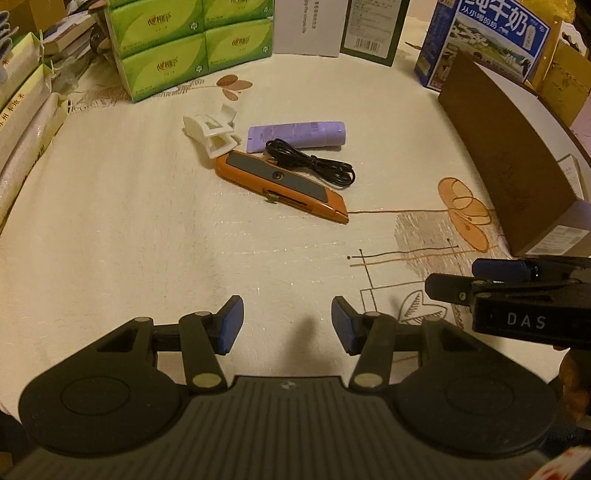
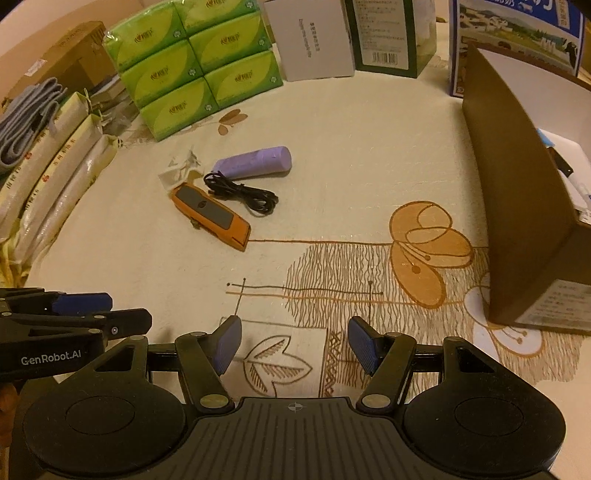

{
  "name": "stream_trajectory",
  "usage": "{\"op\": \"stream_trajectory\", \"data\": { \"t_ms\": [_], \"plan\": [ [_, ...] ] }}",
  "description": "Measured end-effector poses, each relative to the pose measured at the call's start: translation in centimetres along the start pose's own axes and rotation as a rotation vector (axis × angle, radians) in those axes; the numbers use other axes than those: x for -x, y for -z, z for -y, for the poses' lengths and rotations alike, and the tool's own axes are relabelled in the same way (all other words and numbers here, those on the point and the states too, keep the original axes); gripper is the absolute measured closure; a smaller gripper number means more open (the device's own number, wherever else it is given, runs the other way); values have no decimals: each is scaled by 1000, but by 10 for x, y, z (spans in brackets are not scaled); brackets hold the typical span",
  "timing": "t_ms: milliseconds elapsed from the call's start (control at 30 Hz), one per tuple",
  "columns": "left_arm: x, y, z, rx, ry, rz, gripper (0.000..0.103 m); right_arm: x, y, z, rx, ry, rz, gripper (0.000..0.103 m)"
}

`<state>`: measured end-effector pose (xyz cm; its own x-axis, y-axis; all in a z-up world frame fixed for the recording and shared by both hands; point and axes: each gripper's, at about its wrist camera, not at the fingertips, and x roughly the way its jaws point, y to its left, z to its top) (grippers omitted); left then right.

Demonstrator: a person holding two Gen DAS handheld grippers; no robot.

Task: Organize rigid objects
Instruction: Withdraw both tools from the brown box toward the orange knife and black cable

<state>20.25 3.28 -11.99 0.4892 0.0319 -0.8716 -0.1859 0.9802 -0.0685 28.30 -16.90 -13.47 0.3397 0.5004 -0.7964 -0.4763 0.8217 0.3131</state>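
Observation:
An orange utility knife lies on the cream tablecloth. Behind it lie a white hair claw clip, a purple tube and a coiled black cable. My left gripper is open and empty, well short of the items. My right gripper is open and empty, to the right of the left one. A brown open box stands at the right and holds some items.
Green tissue packs stand at the back left. Bagged rice packs line the left edge. White and dark cartons and a blue milk carton stand at the back.

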Motion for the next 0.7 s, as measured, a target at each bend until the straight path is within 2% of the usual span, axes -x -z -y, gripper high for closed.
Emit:
{"op": "stream_trajectory", "data": {
  "t_ms": [367,700],
  "plan": [
    [-30,-20,3,51,27,2,55,-30,-23,11,-3,16,21,42],
    [-57,-57,10,145,64,42,54,-51,-49,33,-25,39,55,42]
  ]
}}
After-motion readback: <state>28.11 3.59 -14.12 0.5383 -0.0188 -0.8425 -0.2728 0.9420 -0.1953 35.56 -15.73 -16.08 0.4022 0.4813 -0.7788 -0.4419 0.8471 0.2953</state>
